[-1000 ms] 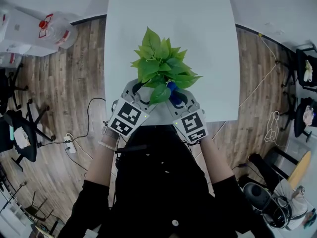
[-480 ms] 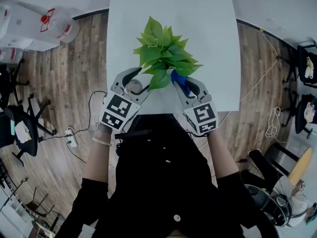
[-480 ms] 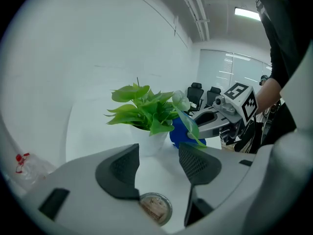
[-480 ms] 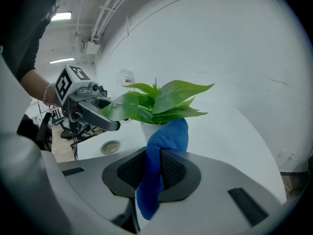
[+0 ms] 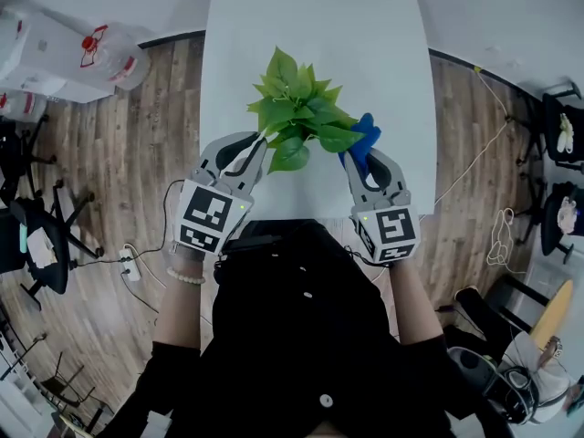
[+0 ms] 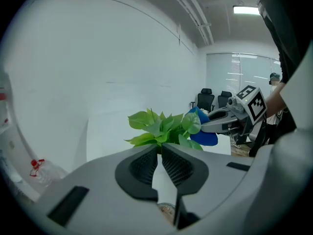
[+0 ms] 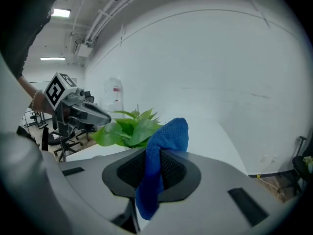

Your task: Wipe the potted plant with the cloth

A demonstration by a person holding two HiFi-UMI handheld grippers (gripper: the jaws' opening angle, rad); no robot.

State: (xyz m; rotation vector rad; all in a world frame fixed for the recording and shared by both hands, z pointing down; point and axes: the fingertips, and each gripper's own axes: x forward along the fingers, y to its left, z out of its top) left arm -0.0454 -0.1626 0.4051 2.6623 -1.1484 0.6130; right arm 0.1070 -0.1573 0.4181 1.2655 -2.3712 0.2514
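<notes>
Underneath: a white table (image 5: pixel 319 26) runs away from the person, with the potted plant (image 5: pixel 297 117) standing on its near end; the leaves hide the pot.
Floor: wood planks (image 5: pixel 137 153) show on both sides of the table, with a power strip (image 5: pixel 129 265) and loose cables at the left.
Room: a large clear water bottle (image 5: pixel 102 55) sits at the upper left. Dark office chairs (image 5: pixel 36 235) stand at the left and more at the right edge. The gripper views show a plain white wall and ceiling strip lights (image 6: pixel 247 10).
Left gripper (image 5: pixel 261 144): its jaws have just been closing and now stand almost together, tips at the plant's left-hand leaves. Nothing shows between the pads, and whether a stem is nipped at the very tip cannot be told.
Right gripper (image 5: pixel 364 153): it is clamped on the blue cloth (image 5: pixel 367 128), which bulges past the tips and hangs below the pads, just beside the right-hand leaves.
Person: black top (image 5: pixel 301 336), both arms stretched toward the plant.
</notes>
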